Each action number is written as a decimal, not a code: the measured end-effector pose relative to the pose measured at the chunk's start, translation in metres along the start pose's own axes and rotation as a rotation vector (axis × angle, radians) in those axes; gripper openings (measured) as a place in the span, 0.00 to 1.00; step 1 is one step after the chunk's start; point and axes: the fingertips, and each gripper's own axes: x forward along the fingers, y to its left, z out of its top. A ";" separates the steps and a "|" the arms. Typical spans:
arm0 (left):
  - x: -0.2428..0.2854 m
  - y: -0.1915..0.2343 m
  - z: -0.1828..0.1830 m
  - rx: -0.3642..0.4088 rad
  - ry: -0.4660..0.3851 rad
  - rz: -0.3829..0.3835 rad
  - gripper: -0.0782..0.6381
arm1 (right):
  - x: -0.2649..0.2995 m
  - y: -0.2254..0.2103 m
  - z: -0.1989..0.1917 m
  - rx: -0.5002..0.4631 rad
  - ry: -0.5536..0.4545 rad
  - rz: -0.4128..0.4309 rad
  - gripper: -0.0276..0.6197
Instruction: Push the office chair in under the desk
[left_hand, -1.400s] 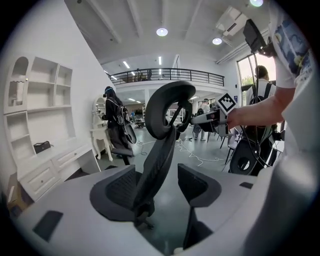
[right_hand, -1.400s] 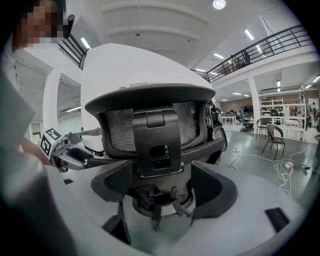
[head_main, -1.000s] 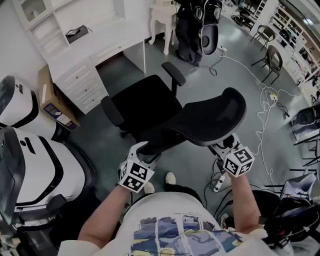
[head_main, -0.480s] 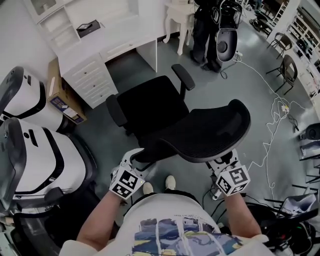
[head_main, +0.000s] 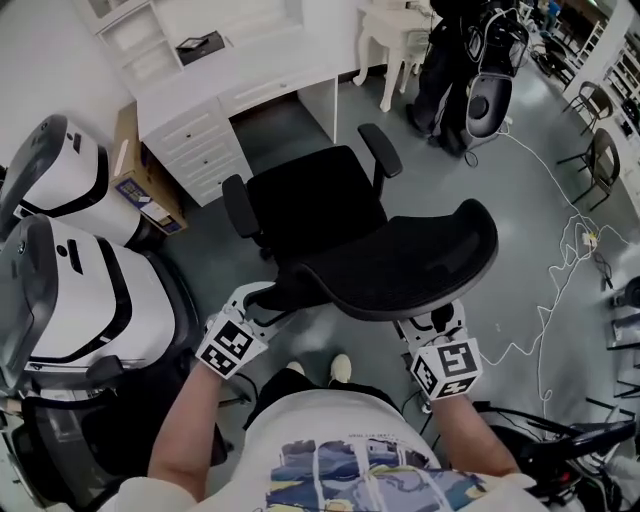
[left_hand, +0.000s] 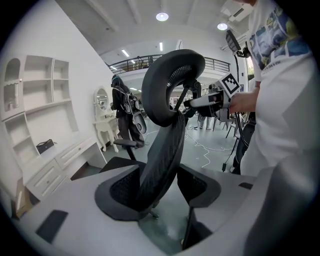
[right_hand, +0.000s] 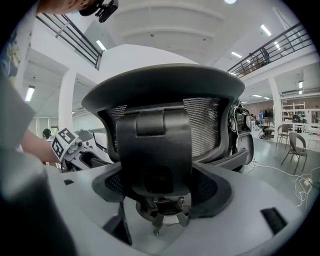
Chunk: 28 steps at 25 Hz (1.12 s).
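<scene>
Rolling forward, the office chair (head_main: 312, 205) now sits nearer the desk (head_main: 250, 75) at 11 o'clock in the head view, not yet under. Left gripper view: my left tool (head_main: 262, 303) clenches the backrest edge. Right gripper view: my right tool (head_main: 436, 322) clamps its spine. More pushing seems needed.

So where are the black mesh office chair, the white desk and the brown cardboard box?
black mesh office chair (head_main: 315, 205), head view, seat cushion.
white desk (head_main: 270, 65), head view, desktop.
brown cardboard box (head_main: 127, 145), head view, upper face.
</scene>
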 end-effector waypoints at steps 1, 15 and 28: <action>0.001 0.004 0.001 0.000 0.000 0.001 0.46 | 0.004 -0.001 0.002 0.001 0.002 -0.001 0.58; 0.017 0.060 0.008 0.004 -0.013 0.000 0.46 | 0.058 -0.011 0.020 0.006 0.025 -0.010 0.58; 0.036 0.118 0.016 0.045 -0.006 -0.071 0.45 | 0.112 -0.026 0.041 0.036 0.004 -0.056 0.58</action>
